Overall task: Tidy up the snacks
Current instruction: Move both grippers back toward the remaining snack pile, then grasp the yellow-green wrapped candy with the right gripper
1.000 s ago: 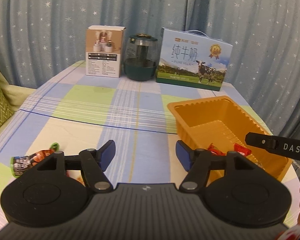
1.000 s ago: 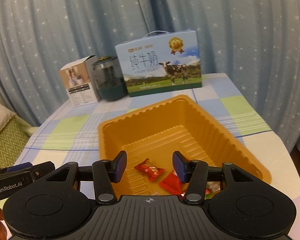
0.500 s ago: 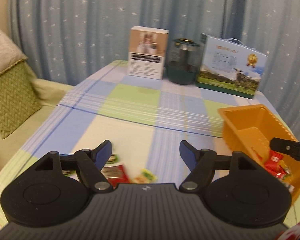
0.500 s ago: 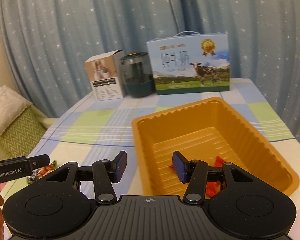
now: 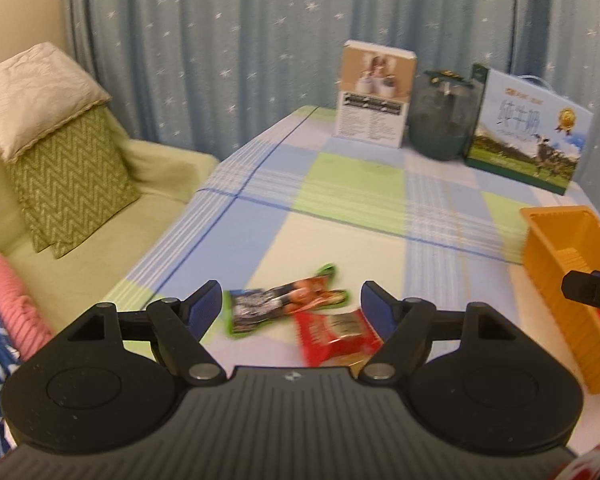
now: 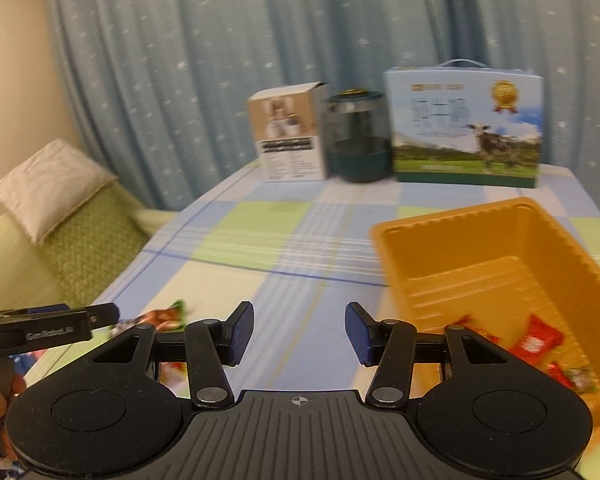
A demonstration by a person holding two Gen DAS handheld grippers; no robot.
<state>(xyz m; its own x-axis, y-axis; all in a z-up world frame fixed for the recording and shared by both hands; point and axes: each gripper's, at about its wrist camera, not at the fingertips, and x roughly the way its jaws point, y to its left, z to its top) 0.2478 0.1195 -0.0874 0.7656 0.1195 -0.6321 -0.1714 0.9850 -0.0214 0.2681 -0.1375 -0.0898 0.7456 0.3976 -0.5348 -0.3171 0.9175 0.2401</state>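
Left gripper [image 5: 292, 304]: jaws spread, empty, above loose snacks on the checked tablecloth [image 5: 352, 184]; green-ended packet [image 5: 284, 306] blurred, red packet [image 5: 336, 336] partly hidden by gripper body. Right gripper [image 6: 300, 330]: jaws spread, empty. Orange tray [image 6: 452, 224]: holds red sweets [image 6: 534, 340], near edge cut off.

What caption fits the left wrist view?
Open left claw over two snack packets on the table, orange tray at right.

Both wrist cameras sit low over the table [image 5: 352, 216], facing twelve o'clock (curtainward), sharing the orange tray [image 6: 540, 248] and milk carton [image 5: 528, 136].
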